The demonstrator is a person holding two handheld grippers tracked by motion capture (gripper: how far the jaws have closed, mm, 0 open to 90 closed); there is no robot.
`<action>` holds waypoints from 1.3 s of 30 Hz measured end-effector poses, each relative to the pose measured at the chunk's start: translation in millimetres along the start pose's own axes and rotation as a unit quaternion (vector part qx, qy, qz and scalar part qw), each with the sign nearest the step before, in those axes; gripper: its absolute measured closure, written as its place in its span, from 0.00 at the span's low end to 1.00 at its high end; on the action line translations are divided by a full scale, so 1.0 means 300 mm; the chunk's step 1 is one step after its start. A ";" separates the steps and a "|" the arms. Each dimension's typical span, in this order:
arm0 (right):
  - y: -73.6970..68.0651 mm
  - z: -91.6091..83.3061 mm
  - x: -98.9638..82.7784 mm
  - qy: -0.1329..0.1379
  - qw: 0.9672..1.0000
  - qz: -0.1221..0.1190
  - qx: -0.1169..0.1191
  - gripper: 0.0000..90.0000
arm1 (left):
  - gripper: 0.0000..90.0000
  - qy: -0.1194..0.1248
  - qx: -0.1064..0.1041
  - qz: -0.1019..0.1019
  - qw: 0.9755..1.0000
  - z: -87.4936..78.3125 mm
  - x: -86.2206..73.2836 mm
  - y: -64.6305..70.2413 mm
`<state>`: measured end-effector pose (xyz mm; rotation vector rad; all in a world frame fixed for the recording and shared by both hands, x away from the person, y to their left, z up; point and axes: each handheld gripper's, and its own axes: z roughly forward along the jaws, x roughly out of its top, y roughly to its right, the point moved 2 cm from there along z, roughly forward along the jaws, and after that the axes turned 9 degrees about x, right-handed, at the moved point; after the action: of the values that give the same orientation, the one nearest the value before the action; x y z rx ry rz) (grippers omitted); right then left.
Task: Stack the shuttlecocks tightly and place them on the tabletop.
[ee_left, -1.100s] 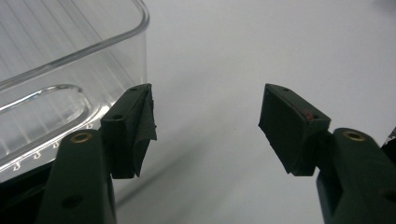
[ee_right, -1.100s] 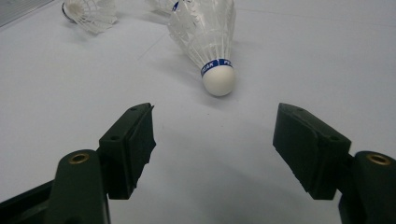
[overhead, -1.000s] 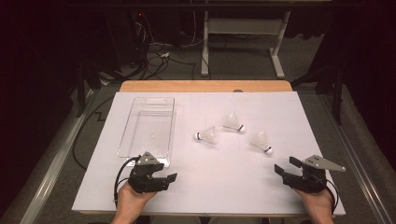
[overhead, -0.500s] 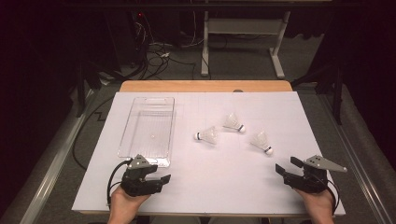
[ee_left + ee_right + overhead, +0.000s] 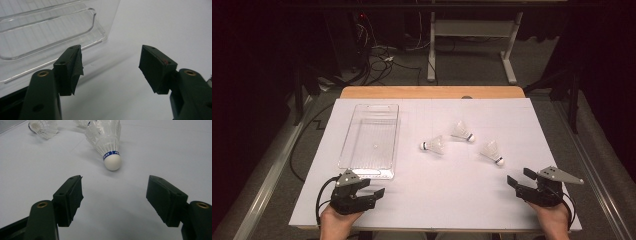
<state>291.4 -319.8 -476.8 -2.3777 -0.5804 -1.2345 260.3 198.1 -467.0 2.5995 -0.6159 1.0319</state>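
Drawn back toward the counter's near edge, the left claw (image 5: 373,193) gapes beside the clear tray (image 5: 371,141), the right claw (image 5: 518,179) gapes near the closest shuttlecock (image 5: 106,138), whose round cork could roll from a careless nudge.

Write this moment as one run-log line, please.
left hand-held gripper: open, beside clear tray | right hand-held gripper: open, facing nearest shuttlecock | shuttlecocks: three on table, none held
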 end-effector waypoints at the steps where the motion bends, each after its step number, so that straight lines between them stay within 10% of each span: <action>1: 0.000 0.000 0.000 0.000 1.000 0.001 0.000 0.33 | 0.40 0.001 0.002 -0.002 1.000 -0.003 -0.003 -0.003; 39: -0.004 0.007 0.003 -0.001 1.000 -0.003 -0.007 0.33 | 0.39 0.028 0.075 -0.064 0.995 -0.088 -0.088 -0.180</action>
<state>292.8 -317.5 -476.9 -2.3903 -0.5807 -1.2429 253.7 263.2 -472.3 2.6853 -0.3668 1.1454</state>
